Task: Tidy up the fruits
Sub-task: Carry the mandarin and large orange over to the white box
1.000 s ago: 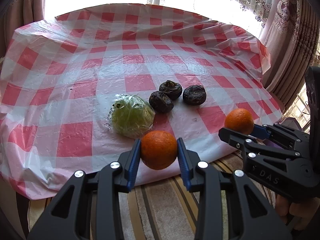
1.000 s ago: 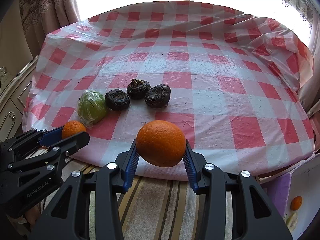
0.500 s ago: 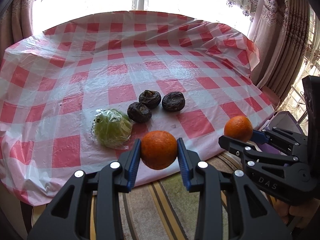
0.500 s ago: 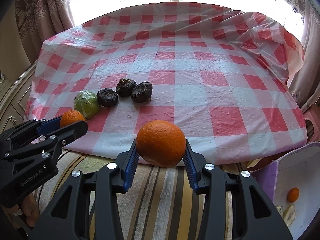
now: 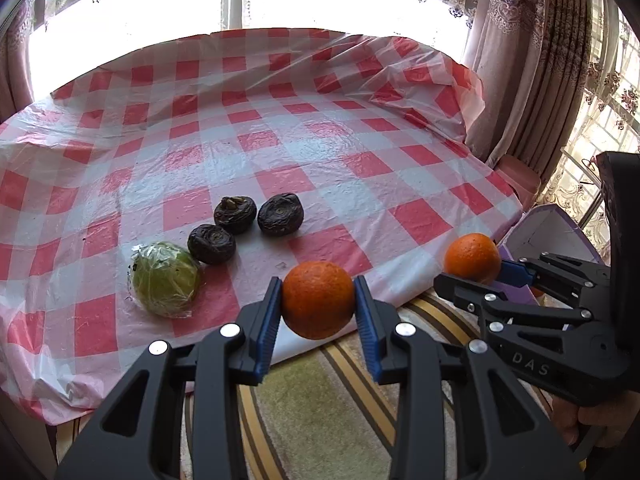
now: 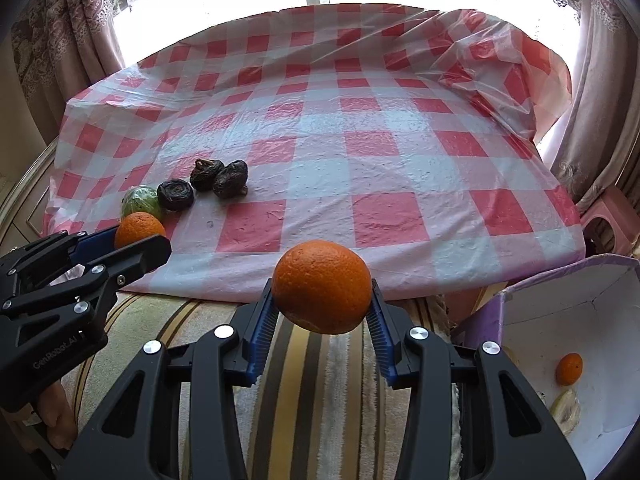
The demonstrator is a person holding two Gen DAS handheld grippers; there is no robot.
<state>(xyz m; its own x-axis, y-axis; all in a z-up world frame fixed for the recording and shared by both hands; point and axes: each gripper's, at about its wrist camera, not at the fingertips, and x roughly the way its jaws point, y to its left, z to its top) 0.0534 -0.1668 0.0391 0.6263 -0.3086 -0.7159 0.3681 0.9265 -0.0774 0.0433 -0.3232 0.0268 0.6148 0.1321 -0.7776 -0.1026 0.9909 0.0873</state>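
While my left gripper clamps one orange and my right gripper clamps a larger orange, both held off the table's near edge, the round fruit shows no clear axis. Right of me, the box is cropped; its contents are unclear.

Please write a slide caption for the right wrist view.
Right gripper holds an orange off the checkered table, near an open box.

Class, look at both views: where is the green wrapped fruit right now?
The green fruit lies on the checked tablecloth near its front edge, left of centre in the left wrist view, at the left end of the three dark fruits, touching the nearest one.
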